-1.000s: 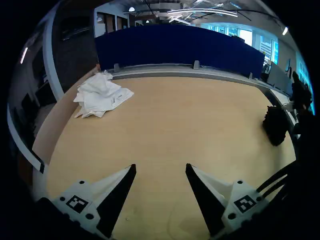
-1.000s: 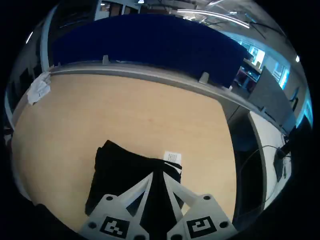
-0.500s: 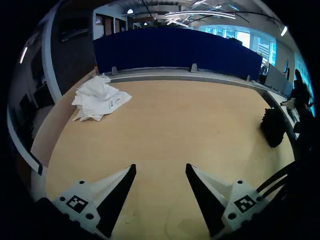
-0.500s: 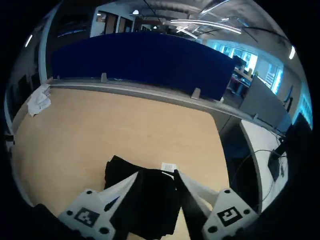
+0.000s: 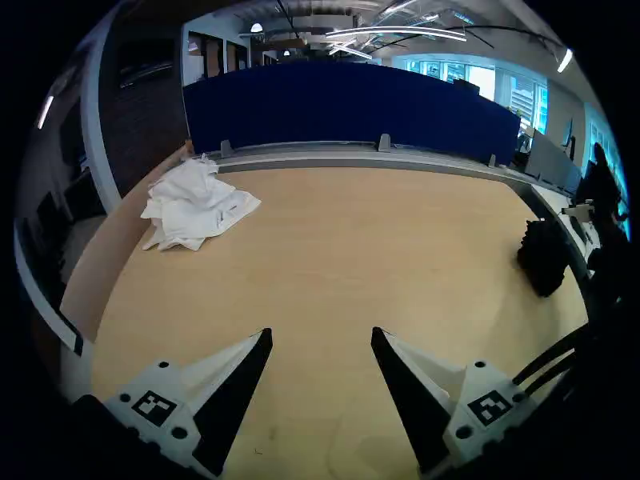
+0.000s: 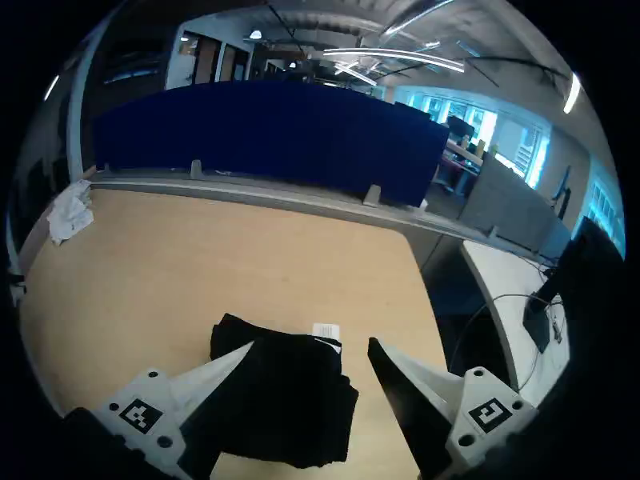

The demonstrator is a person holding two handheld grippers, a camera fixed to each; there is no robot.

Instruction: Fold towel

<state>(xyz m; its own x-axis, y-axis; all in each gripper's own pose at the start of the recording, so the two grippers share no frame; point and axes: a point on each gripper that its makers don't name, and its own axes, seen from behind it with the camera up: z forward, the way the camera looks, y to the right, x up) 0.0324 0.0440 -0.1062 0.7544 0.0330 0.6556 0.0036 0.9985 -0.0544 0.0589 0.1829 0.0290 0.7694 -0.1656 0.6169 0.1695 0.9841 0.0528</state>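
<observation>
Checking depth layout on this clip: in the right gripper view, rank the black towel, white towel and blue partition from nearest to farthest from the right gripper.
1. Black folded towel, on the table directly below the open right gripper.
2 and 3, too close to call: crumpled white towel, table's far-left corner; blue partition, along its back edge.

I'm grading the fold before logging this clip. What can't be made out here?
- black towel, right gripper view: near-left corner hidden behind a finger of the right gripper; dark layers blend.
- Same towel, left gripper view: small dark lump.
- white cloth, left gripper view: crumpled, edges lost in folds.
- white tag, right gripper view: too small to read.
</observation>
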